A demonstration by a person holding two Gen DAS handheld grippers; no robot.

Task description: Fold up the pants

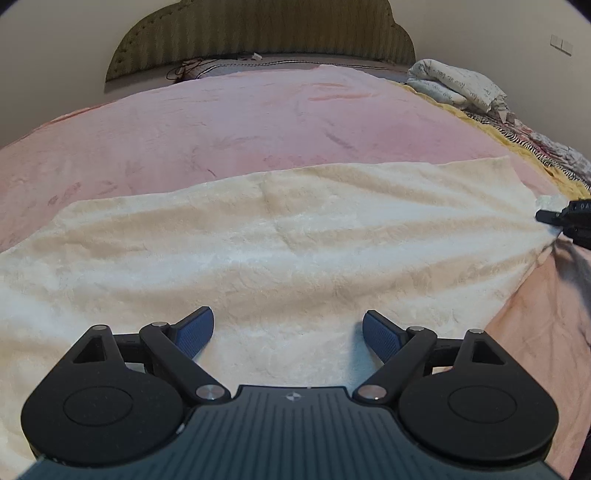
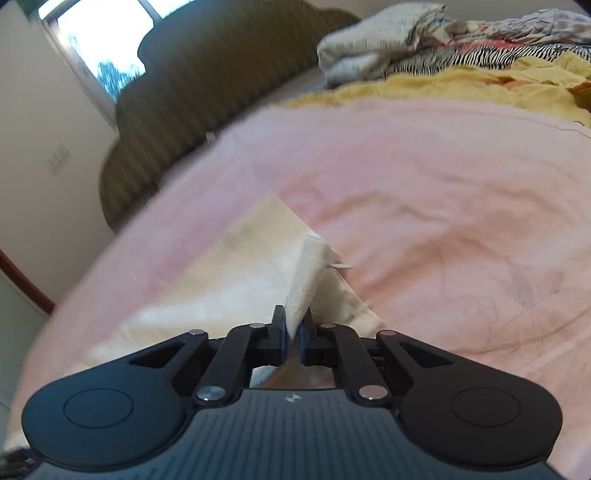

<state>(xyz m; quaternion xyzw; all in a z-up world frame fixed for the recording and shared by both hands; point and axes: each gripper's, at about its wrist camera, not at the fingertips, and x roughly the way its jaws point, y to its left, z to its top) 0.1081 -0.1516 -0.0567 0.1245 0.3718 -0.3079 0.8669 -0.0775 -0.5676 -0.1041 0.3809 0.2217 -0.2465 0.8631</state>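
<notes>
Cream fleece pants lie spread flat across the pink bedcover. My left gripper hovers just over their near part, jaws wide apart, blue pads holding nothing. At the far right edge of the left wrist view my right gripper pinches the cloth's corner. In the right wrist view that right gripper is shut on a raised fold of the cream pants, and the rest of the cloth trails off to the left over the bed.
A striped olive headboard stands against the wall behind the bed. Folded white bedding and a heap of yellow and zebra-striped cloth lie along the bed's right side. A window shows at upper left.
</notes>
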